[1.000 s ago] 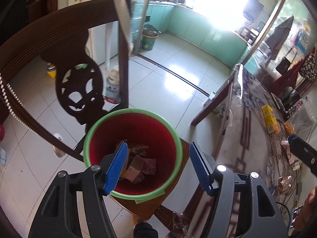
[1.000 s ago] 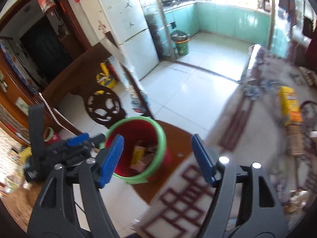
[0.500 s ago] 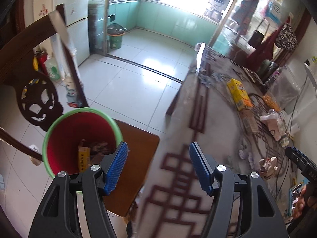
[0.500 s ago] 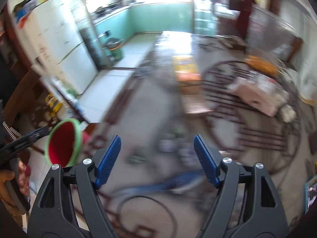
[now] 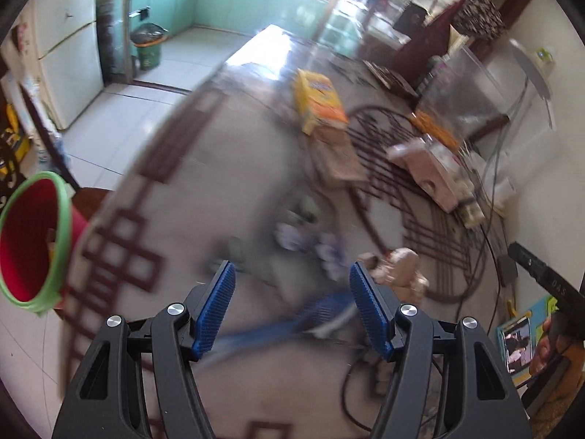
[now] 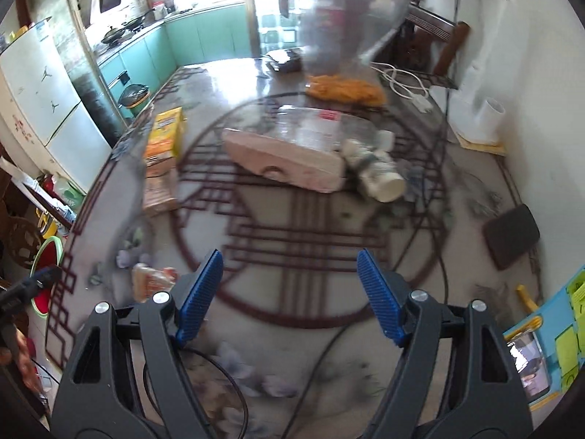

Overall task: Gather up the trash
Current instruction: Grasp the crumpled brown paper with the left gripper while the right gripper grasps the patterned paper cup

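Observation:
The red bin with a green rim [image 5: 33, 241] stands on a chair at the far left, beside the table; the right wrist view shows it too [image 6: 44, 259]. My left gripper [image 5: 291, 274] hangs open over the table with nothing between its pads. Just beyond it lie blurred crumpled wrappers [image 5: 292, 236] and a tan crumpled wrapper [image 5: 398, 267]. My right gripper [image 6: 289, 259] is open and empty above the table's round pattern. An orange snack wrapper [image 6: 151, 281] and crumpled paper [image 6: 128, 252] lie to its left.
On the glass-topped table [image 6: 292, 226] are a yellow box [image 6: 166, 135], a pink box [image 6: 285, 161], a lying white bottle [image 6: 376, 172], a clear bag of orange food [image 6: 343, 87], a black pad [image 6: 512, 236] and cables. A wall runs along the right.
Both grippers have swung from above the red bin to the right, over the table. The bin has slid to the left edge of both views. Both stayed open.

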Tool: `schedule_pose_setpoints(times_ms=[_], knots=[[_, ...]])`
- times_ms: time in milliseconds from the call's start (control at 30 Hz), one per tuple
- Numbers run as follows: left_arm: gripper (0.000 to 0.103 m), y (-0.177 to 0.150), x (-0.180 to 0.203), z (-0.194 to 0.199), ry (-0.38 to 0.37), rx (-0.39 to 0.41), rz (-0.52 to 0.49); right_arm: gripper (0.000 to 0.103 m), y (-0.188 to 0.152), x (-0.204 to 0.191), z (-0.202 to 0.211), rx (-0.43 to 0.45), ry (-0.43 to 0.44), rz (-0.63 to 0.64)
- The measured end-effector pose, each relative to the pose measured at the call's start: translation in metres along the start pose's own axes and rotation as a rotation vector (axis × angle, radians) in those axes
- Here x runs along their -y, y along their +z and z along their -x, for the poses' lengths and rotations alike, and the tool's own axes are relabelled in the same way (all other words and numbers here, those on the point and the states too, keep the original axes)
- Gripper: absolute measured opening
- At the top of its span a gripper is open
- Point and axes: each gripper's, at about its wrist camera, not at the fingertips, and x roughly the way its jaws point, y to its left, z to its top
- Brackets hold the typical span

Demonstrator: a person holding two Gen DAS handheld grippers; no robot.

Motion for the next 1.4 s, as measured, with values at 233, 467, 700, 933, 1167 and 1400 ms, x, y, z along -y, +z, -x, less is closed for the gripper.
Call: schedule_pose_setpoints(times_ms=[233,467,700,933,1167,1400], knots=[[0.062,-0.005,0.073,-0.052,-0.020,-0.091,-0.097,0.075,-0.010,0.029,-0.008,-0.030,0.031,-0.007],[0.062,-0.001,0.094,-0.086,-0.002,-0.171,-0.107,0.075,-0.014,0.051,-0.018,-0.054,0.045,-0.060],[0.062,-0.002,0.099,-0.102,0.015,-0.202,-0.105,0.075,-0.007,0.057,-0.030,-0.064,0.065,-0.076],[0.036,-0.004,0.099,-0.104,-0.001,-0.213,-0.086,0.075,0.002,0.053,-0.044,-0.079,0.082,-0.064],[0.027,0.000,0.095,-0.096,-0.010,-0.201,-0.097,0.075,0.012,0.058,-0.054,-0.087,0.083,-0.056],[0.027,0.015,0.080,-0.064,0.018,-0.109,-0.097,0.075,0.044,0.093,-0.061,-0.051,0.001,-0.063]])
